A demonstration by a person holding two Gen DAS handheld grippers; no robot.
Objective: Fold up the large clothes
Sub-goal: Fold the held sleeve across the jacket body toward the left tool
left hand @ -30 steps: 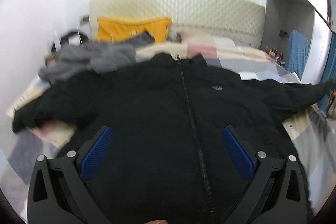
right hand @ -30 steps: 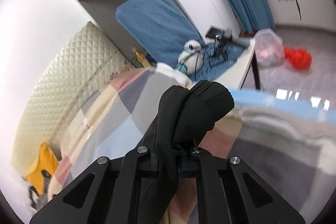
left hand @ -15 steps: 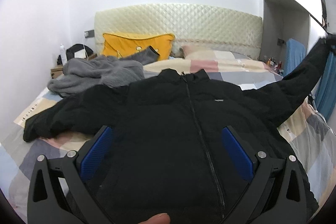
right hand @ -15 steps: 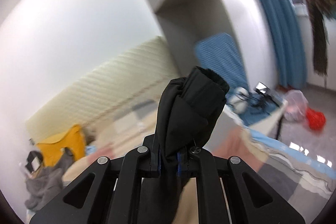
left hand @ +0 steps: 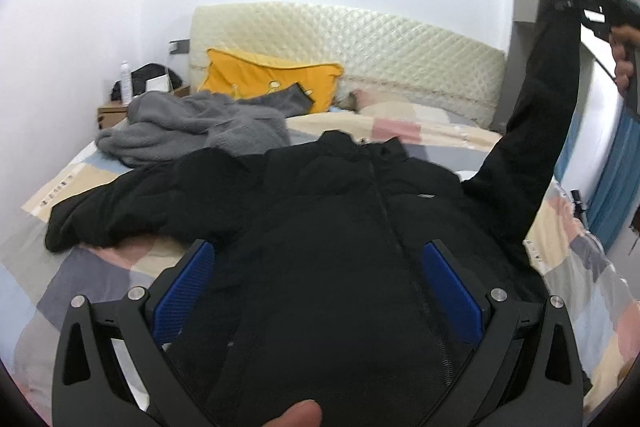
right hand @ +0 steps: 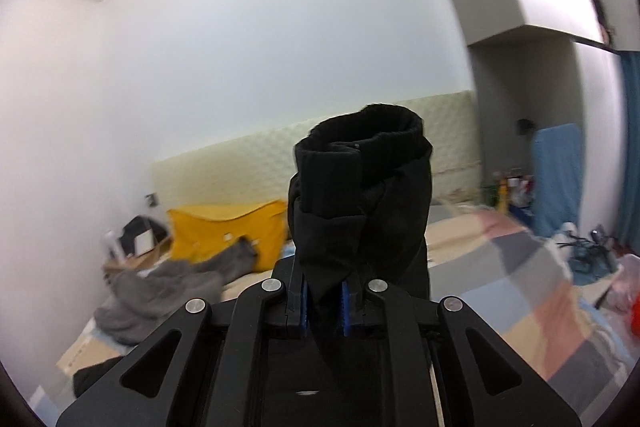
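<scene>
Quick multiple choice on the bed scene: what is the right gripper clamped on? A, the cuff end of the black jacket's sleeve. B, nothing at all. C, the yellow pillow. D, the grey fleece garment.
A: in the right wrist view the right gripper has the cuff of the black jacket pinched between its blue pads, though its jaws are just starting to open; the left wrist view shows that sleeve lifted off the bed.

- The left black two-finger gripper (left hand: 318, 277) hangs low, its blue-padded jaws spread wide.
- The right black two-finger gripper (right hand: 324, 307) is raised high, jaws easing apart around a black cuff (right hand: 362, 187).
</scene>
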